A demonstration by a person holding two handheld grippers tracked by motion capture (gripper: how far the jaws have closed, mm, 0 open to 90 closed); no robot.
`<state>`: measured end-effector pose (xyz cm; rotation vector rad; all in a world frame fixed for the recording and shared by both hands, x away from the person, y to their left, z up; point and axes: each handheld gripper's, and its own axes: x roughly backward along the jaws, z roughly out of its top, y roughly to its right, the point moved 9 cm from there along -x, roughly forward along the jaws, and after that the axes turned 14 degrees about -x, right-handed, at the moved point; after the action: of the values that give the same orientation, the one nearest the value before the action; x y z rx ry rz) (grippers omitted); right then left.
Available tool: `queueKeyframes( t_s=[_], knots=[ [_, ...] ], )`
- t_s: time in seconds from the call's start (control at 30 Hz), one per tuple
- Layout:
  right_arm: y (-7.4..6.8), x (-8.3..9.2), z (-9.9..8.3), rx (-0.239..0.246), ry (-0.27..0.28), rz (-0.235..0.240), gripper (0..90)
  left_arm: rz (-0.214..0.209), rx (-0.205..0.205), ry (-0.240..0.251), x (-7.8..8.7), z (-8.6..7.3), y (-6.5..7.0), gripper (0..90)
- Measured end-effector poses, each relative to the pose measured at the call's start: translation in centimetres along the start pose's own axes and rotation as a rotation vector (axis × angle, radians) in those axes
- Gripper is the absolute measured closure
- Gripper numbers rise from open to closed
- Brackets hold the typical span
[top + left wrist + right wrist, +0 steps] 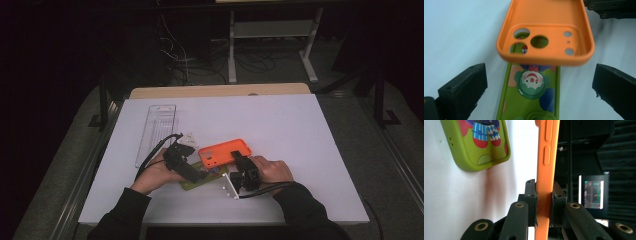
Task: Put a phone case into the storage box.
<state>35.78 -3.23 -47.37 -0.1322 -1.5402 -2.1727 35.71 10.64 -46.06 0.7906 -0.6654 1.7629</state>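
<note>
A white worktop (280, 130) fills the scene, with a person's two hands reaching in from the near edge, each holding a black tool. Counted from largest to smallest, there is one worktop, one clear plastic tray (156, 132) lying flat at the far left, two phone cases, and two tools. The orange phone case (225, 152) is lifted off the surface near the middle of the worktop, its camera end hanging over the green phone case (197, 179), which lies flat beneath it with a cartoon clown print. The right tool (243, 165) is clamped on one long edge of the orange case, jaws pressed against both faces of the rim in the right gripper view. The left tool (186, 169) has its jaws spread wide apart, one on each side of the green case and touching neither case in the left gripper view. The likely trouble is that the orange case is held by a single thin edge, so it may pivot or slip out and drop onto the green case. The soft rim may also bend under the pinch. If the left tool closes now, it could catch the green case instead of the orange one, or nudge it across the worktop.
</note>
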Motion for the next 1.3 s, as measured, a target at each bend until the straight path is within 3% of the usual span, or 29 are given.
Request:
queueKeyframes(
  t_s=[0.13,0.17,0.2,0.27,0.37,0.4,0.5,0.67,0.73,0.8,0.83,0.87,0.97,1.13,1.17,1.3],
  knots=[
    [0.2,0.0,-0.5,-0.108,-0.009,0.026,77.9,0.005,0.006,0.015,0.0,0.1,-0.1,0.0],
    [0.2,0.0,-0.7,-0.135,-0.017,0.035,77.9,0.003,-0.017,0.000,0.1,-0.1,-0.2,0.0],
    [0.4,-0.1,-0.7,-0.134,-0.013,0.050,77.9,0.004,-0.006,0.002,0.1,0.0,-0.1,0.0],
    [0.6,-0.1,-0.8,-0.196,-0.019,0.072,77.9,0.008,0.018,0.019,0.0,0.1,0.0,0.0],
    [0.7,0.1,-0.9,-0.271,-0.034,0.103,77.9,0.003,0.001,0.008,0.0,0.0,0.0,0.0],
    [0.8,0.0,-1.0,-0.266,-0.034,0.111,77.9,0.009,0.025,0.027,-0.1,0.3,0.1,0.0],
    [0.8,0.1,-0.9,-0.364,-0.030,0.131,77.9,0.011,0.009,0.023,-0.1,0.2,0.0,0.0],
    [1.1,0.1,-1.2,-0.398,-0.040,0.164,77.9,0.020,-0.011,0.015,-0.1,0.2,-0.1,0.0],
    [1.2,0.2,-1.2,-0.455,-0.050,0.176,77.9,0.023,-0.005,0.026,-0.1,0.3,-0.1,0.0],
    [1.2,0.3,-1.3,-0.494,-0.055,0.207,77.9,0.023,-0.019,0.020,-0.1,0.2,-0.2,0.0],
    [1.3,0.3,-1.3,-0.501,-0.056,0.210,77.9,0.019,-0.045,-0.008,0.1,-0.1,-0.4,0.0],
    [1.2,0.2,-1.3,-0.542,-0.054,0.219,77.9,0.018,-0.030,-0.004,0.1,0.0,-0.3,0.0],
    [1.3,0.2,-1.5,-0.598,-0.063,0.241,77.9,0.018,-0.030,0.000,0.1,0.0,-0.3,0.0],
    [1.5,0.3,-1.5,-0.740,-0.064,0.301,78.0,0.019,-0.029,-0.001,0.0,0.0,-0.2,0.0],
    [1.6,0.3,-1.6,-0.756,-0.061,0.309,77.9,0.020,0.004,0.019,-0.1,0.2,0.0,0.0],
    [1.8,0.2,-1.7,-0.804,-0.066,0.332,78.0,0.018,0.007,0.020,-0.1,0.2,0.0,0.0]
  ],
)
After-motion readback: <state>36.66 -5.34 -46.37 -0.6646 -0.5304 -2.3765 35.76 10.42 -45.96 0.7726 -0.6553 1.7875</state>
